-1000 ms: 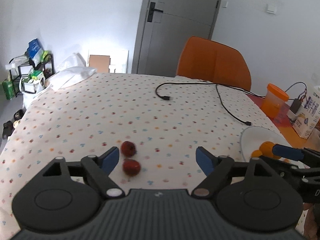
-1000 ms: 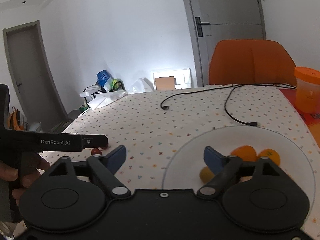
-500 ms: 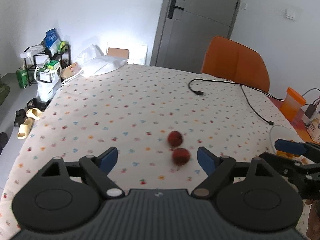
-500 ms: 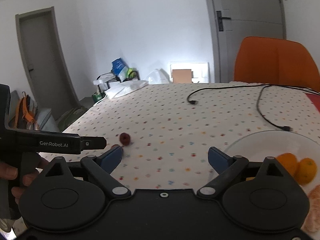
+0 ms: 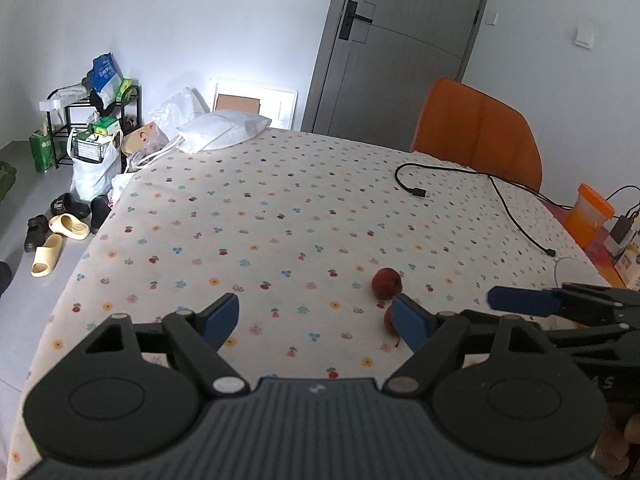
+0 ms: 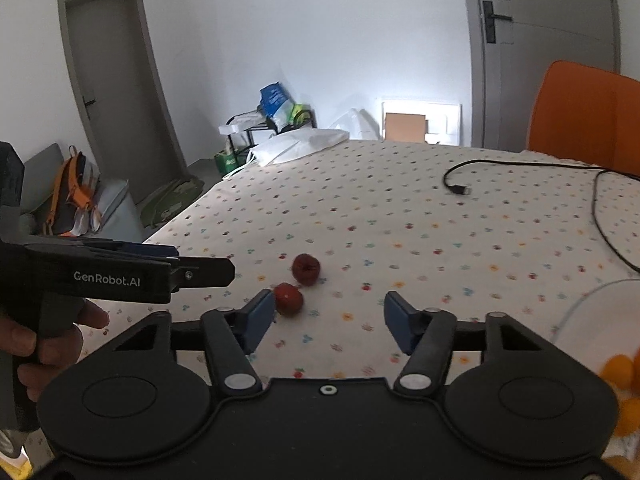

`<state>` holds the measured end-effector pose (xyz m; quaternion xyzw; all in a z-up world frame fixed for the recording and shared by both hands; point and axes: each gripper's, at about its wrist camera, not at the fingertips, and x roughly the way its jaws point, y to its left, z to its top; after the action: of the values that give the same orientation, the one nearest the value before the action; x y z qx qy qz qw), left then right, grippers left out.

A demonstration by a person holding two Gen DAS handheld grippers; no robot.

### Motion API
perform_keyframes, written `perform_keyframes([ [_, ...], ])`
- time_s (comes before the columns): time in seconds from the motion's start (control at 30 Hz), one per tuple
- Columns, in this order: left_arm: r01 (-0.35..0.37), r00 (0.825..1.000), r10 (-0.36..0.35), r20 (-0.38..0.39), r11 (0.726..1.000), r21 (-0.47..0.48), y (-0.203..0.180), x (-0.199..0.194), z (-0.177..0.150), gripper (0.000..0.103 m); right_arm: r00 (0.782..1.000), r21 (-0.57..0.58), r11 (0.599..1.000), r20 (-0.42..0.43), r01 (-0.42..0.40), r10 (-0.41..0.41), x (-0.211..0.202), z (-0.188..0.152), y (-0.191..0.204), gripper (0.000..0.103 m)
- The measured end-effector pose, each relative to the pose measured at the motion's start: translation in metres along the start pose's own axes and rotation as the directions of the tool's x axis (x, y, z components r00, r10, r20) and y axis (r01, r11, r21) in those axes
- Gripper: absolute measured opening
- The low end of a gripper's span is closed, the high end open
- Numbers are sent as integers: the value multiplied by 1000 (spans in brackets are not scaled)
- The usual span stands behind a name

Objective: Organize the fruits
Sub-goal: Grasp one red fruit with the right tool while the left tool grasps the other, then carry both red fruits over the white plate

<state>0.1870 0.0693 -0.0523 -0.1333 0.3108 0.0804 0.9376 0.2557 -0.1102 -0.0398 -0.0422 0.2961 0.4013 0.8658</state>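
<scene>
Two small dark red fruits lie on the dotted tablecloth. The far red fruit (image 5: 386,282) (image 6: 305,268) lies in the open. The near red fruit (image 5: 390,321) (image 6: 288,298) is partly hidden behind my left gripper's right finger and sits beside my right gripper's left fingertip. My left gripper (image 5: 316,316) is open and empty, left of the fruits. My right gripper (image 6: 329,312) is open and empty, just right of them. A clear plate (image 6: 588,320) with orange fruits (image 6: 618,368) is at the right edge.
A black cable (image 5: 496,192) crosses the far right of the table. An orange cup (image 5: 588,214) and an orange chair (image 5: 476,136) stand at the right. A white bag (image 5: 224,130) lies on the far corner. The table's left edge drops to the floor.
Both grippers have swung left. The red fruits have shifted right in the left wrist view and come into the right wrist view. The plate has slid to the right edge.
</scene>
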Motion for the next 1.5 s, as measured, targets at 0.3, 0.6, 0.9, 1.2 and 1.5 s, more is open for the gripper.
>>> perform_keyframes([
  [0.3,8,1000,-8,6,1000,-15,12,3,3,81,998,-1,999,-42,-45,45,27,5,14,50],
  [0.6,8,1000,-8,6,1000,-17,13,11,7,75,995,25,997,-68,-73,74,45,-2,12,24],
  [0.9,38,999,-38,-15,999,-2,-3,25,7,59,999,50,998,-45,-28,30,29,-4,-6,23],
  [1.2,71,997,-70,-39,997,39,-26,42,8,49,1000,76,997,-4,18,-18,8,-4,-27,23],
  [1.5,92,994,-87,-64,992,88,-47,58,9,37,998,99,993,29,57,-60,-12,-6,-43,23],
])
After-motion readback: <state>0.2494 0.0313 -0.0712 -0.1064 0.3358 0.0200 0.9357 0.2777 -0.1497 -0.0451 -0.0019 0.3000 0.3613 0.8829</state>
